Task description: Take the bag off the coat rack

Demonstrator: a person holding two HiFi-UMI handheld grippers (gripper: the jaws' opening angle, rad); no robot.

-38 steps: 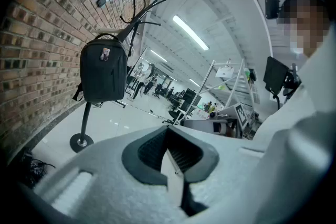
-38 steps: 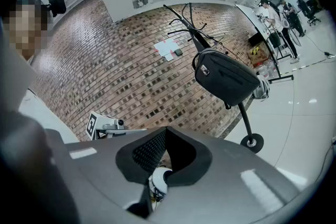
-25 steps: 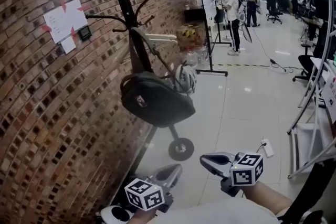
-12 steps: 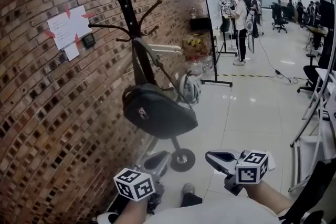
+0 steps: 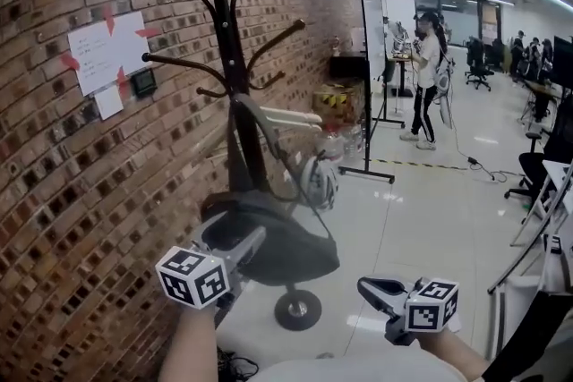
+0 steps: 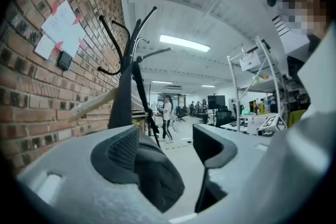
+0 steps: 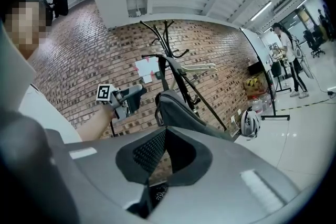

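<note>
A black bag [image 5: 288,248] hangs by its strap [image 6: 140,93] from a dark coat rack [image 5: 235,58] that stands against the brick wall. My left gripper [image 5: 235,239] is raised to the bag's top left and stands open. The bag's upper edge [image 6: 153,178] lies low between the jaws, against the left pad. In the right gripper view the bag [image 7: 178,108] and the left gripper [image 7: 132,94] show side by side. My right gripper [image 5: 383,292] hangs lower right of the bag, apart from it, shut and empty; its pads [image 7: 167,136] meet.
A white helmet [image 5: 320,182] hangs behind the bag. The rack's round base [image 5: 297,310] sits on the glossy floor. A whiteboard stand [image 5: 372,85] and a standing person [image 5: 428,76] are farther back. A metal shelf frame [image 5: 542,224] stands at the right.
My left gripper rose from low near the floor up to the bag and went from shut to open. The view has come closer to the rack. The right gripper stays low.
</note>
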